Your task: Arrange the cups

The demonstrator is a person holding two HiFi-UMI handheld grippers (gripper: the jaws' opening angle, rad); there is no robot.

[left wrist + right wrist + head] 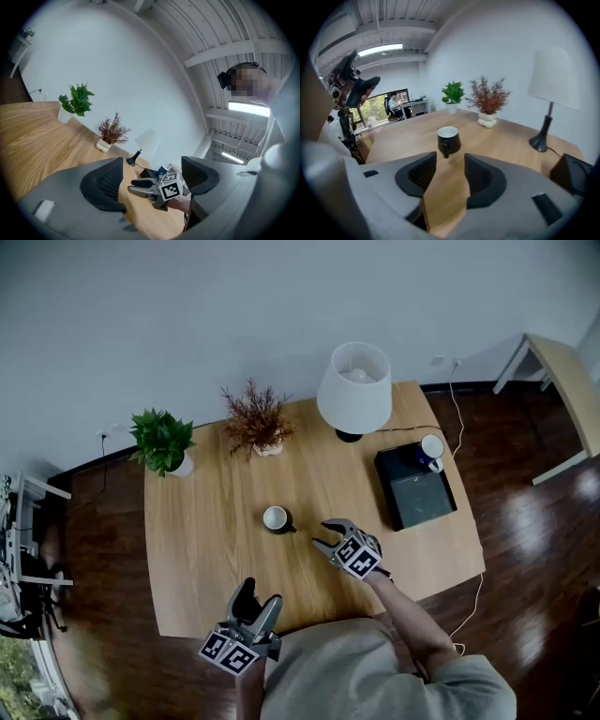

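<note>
A black cup (277, 518) with a white inside stands upright near the middle of the wooden table (206, 549). In the right gripper view the black cup (448, 139) sits just beyond the jaws, its handle turned toward them. My right gripper (322, 533) hovers a little right of that cup, open and empty (450, 164). A blue and white cup (432, 450) stands at the far corner of a black box (417, 491). My left gripper (260, 594) is at the table's front edge, open wide with nothing between its jaws (152, 176).
A white lamp (354, 388), a dried red plant (255, 420) and a green potted plant (163, 440) line the table's far side. A cable (461, 427) runs off the right edge. Another table (562, 381) stands at the far right on dark floor.
</note>
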